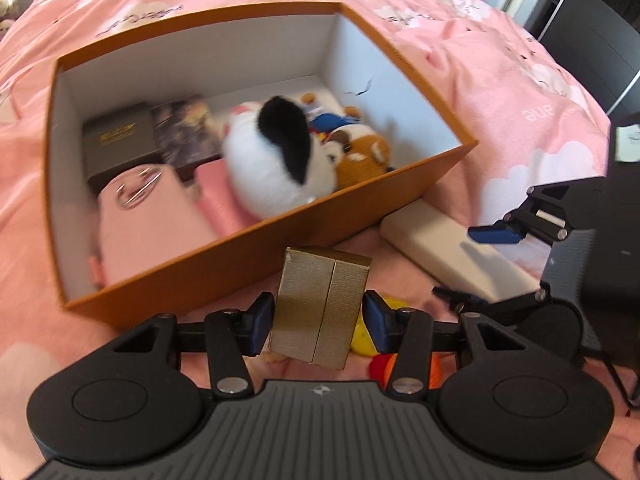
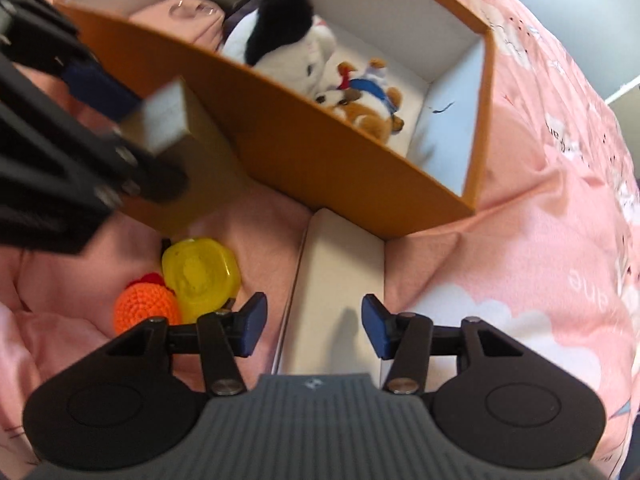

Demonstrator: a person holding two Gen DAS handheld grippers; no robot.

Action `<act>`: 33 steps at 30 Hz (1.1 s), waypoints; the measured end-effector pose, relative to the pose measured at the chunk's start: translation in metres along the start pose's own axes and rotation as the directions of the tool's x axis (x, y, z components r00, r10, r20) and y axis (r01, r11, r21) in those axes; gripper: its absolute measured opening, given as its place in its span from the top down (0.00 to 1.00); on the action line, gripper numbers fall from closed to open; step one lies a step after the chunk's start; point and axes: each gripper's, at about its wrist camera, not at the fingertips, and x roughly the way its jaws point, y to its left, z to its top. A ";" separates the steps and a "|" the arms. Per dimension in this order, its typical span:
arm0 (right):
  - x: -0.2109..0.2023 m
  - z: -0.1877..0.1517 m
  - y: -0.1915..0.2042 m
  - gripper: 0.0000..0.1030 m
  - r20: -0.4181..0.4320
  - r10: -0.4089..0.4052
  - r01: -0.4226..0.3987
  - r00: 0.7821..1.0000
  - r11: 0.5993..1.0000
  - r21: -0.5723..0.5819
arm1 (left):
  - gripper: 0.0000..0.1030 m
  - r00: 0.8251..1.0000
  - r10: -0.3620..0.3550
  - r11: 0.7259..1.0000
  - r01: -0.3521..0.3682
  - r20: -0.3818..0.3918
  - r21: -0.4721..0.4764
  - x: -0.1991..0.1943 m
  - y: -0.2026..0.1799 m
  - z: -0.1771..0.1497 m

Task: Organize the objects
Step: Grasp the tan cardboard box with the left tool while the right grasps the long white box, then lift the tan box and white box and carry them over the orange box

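My left gripper (image 1: 318, 322) is shut on a small gold box (image 1: 320, 308) and holds it above the bedding, just in front of the orange storage box (image 1: 280, 236). The gold box also shows in the right wrist view (image 2: 168, 120), blurred, with the left gripper over it. The storage box (image 2: 320, 160) holds a black-and-white plush (image 1: 280, 164), a brown plush (image 1: 364, 156), dark boxes (image 1: 120, 140) and a pink case (image 1: 148, 220). My right gripper (image 2: 314, 328) is open and empty above a white flat box (image 2: 340, 288); it also shows in the left wrist view (image 1: 476, 268).
A yellow plastic piece (image 2: 200, 276) and an orange crochet toy (image 2: 144, 308) lie on the pink bedding (image 2: 520, 240) left of the white flat box (image 1: 440, 248). Dark furniture (image 1: 592, 20) stands at the far right beyond the bed.
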 end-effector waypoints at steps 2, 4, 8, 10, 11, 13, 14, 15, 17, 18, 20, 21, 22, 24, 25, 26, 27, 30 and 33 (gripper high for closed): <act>0.006 0.002 0.004 0.47 -0.021 -0.027 0.026 0.999 0.999 -0.035 | 0.46 1.000 0.005 1.000 -0.006 -0.006 -0.013 0.000 0.004 -0.004; 0.012 0.003 0.008 0.48 -0.035 -0.053 0.051 0.998 0.996 -0.075 | 0.46 1.000 0.007 1.000 -0.007 -0.012 -0.026 0.002 0.007 -0.007; 0.025 0.007 0.015 0.48 -0.060 -0.094 0.085 0.994 0.986 -0.144 | 0.46 1.000 0.006 0.998 -0.007 -0.016 -0.057 0.003 0.012 -0.010; 0.032 0.009 0.020 0.47 -0.069 -0.126 0.111 0.990 0.977 -0.183 | 0.46 1.000 0.002 0.998 -0.003 -0.014 -0.065 0.002 0.014 -0.011; 0.034 0.010 0.022 0.47 -0.073 -0.139 0.122 0.988 0.973 -0.197 | 0.46 1.000 0.002 0.998 -0.003 -0.013 -0.066 0.001 0.014 -0.011; 0.036 0.012 0.023 0.47 -0.077 -0.149 0.130 0.986 0.970 -0.205 | 0.46 1.000 0.003 0.998 -0.004 -0.010 -0.066 0.000 0.015 -0.012; 0.035 0.012 0.022 0.48 -0.080 -0.148 0.129 0.986 0.971 -0.201 | 0.46 1.000 0.002 0.998 -0.003 -0.010 -0.068 -0.001 0.016 -0.013; 0.033 0.012 0.021 0.51 -0.080 -0.144 0.126 0.986 0.972 -0.197 | 0.46 1.000 0.001 0.997 -0.001 -0.011 -0.072 -0.001 0.017 -0.014; 0.027 0.012 0.016 0.55 -0.078 -0.129 0.113 0.989 0.977 -0.182 | 0.46 1.000 -0.007 0.997 0.005 -0.015 -0.078 -0.001 0.018 -0.014; 0.024 0.012 0.012 0.58 -0.077 -0.116 0.102 0.990 0.981 -0.164 | 0.46 1.000 -0.011 0.997 0.009 -0.015 -0.080 -0.001 0.018 -0.015; 0.015 0.013 0.003 0.62 -0.072 -0.084 0.074 0.994 0.990 -0.123 | 0.46 1.000 -0.017 0.997 0.015 -0.014 -0.080 -0.001 0.018 -0.016; 0.009 0.013 -0.003 0.64 -0.067 -0.063 0.057 0.996 0.994 -0.098 | 0.46 1.000 -0.017 0.997 0.016 -0.013 -0.080 -0.001 0.017 -0.016; 0.004 0.014 -0.008 0.66 -0.062 -0.043 0.038 0.997 0.996 -0.075 | 0.46 1.000 -0.017 0.997 0.016 -0.013 -0.080 -0.002 0.017 -0.016; -0.006 0.014 -0.020 0.68 -0.052 0.000 -0.002 0.999 1.000 -0.025 | 0.46 1.000 -0.017 0.996 0.015 -0.014 -0.086 -0.002 0.018 -0.017; -0.011 0.014 -0.027 0.69 -0.045 0.031 -0.030 0.999 1.000 0.009 | 0.46 1.000 -0.018 0.996 0.016 -0.015 -0.088 -0.003 0.018 -0.017; -0.017 0.014 -0.034 0.69 -0.036 0.066 -0.064 0.997 0.997 0.043 | 0.46 1.000 -0.021 0.996 0.019 -0.016 -0.092 -0.003 0.019 -0.017; -0.022 0.014 -0.042 0.69 -0.026 0.107 -0.105 0.994 0.991 0.081 | 0.46 1.000 -0.024 0.995 0.022 -0.018 -0.095 -0.003 0.020 -0.018; -0.033 0.014 -0.064 0.70 0.009 0.253 -0.250 0.967 0.948 0.197 | 0.46 0.999 -0.033 0.995 0.030 -0.027 -0.095 -0.001 0.019 -0.018; -0.034 0.023 -0.066 0.70 0.023 0.334 -0.327 0.942 0.901 0.284 | 0.46 0.998 -0.039 0.995 0.034 -0.044 -0.093 0.004 0.018 -0.018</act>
